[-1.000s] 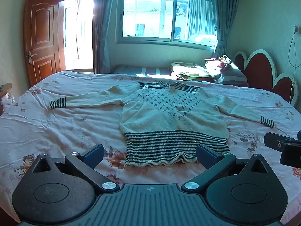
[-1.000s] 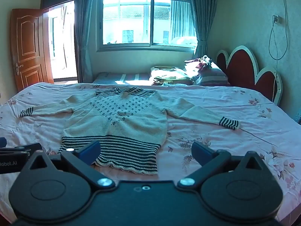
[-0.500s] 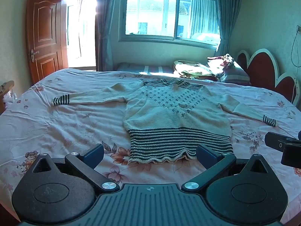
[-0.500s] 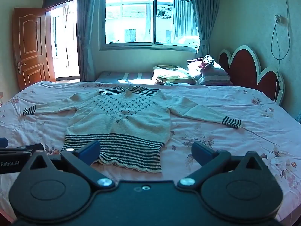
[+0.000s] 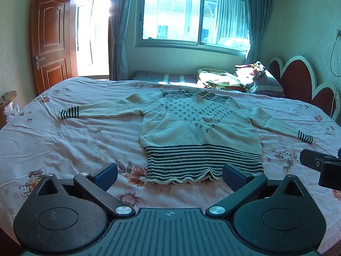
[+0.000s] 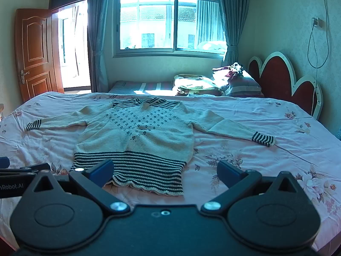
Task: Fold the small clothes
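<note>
Left wrist view: sweater [image 5: 198,132] spread flat on the bed [image 5: 64,149], nothing folded yet.
Left tool [image 5: 170,173] and right tool [image 6: 165,171] both gape wide and empty near the striped hem at 6 o'clock. The knit looks soft, light and floppy; the sleeve cuffs at 9 and 3 o'clock seem the best places to pinch.
</note>
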`<action>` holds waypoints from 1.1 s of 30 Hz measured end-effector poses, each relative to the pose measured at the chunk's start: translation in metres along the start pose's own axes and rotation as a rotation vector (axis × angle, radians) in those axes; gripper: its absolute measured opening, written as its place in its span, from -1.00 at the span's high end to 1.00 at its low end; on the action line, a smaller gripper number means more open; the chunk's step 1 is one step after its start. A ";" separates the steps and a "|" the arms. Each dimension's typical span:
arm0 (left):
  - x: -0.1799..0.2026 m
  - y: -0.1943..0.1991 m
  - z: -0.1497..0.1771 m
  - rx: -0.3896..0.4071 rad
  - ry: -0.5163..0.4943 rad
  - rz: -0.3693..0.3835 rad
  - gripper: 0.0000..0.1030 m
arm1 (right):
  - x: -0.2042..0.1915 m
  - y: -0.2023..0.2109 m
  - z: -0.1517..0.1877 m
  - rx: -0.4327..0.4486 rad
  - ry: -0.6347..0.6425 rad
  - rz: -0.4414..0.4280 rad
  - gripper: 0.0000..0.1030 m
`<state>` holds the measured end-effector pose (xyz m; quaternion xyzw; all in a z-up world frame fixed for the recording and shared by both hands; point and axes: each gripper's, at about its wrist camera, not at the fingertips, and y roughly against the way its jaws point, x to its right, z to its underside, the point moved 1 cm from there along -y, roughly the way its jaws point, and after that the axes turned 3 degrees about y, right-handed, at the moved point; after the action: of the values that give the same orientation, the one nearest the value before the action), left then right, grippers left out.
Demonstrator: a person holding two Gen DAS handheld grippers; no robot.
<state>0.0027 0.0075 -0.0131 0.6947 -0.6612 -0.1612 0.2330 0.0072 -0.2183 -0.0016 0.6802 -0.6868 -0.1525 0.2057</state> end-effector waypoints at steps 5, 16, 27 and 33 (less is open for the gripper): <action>0.000 0.000 0.000 -0.001 0.000 -0.001 -1.00 | -0.001 0.000 -0.001 0.004 -0.002 0.002 -0.99; 0.003 0.001 -0.003 -0.001 -0.005 -0.003 -1.00 | 0.001 0.001 -0.001 0.004 -0.002 0.002 -0.99; 0.002 0.000 -0.004 0.000 -0.006 -0.003 -1.00 | 0.001 0.000 -0.002 0.004 -0.001 0.003 -0.99; 0.003 -0.002 -0.003 -0.001 -0.010 0.001 -1.00 | 0.000 0.000 -0.002 0.005 -0.001 0.004 -0.99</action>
<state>0.0065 0.0046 -0.0114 0.6934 -0.6626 -0.1647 0.2303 0.0079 -0.2186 0.0003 0.6794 -0.6885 -0.1508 0.2041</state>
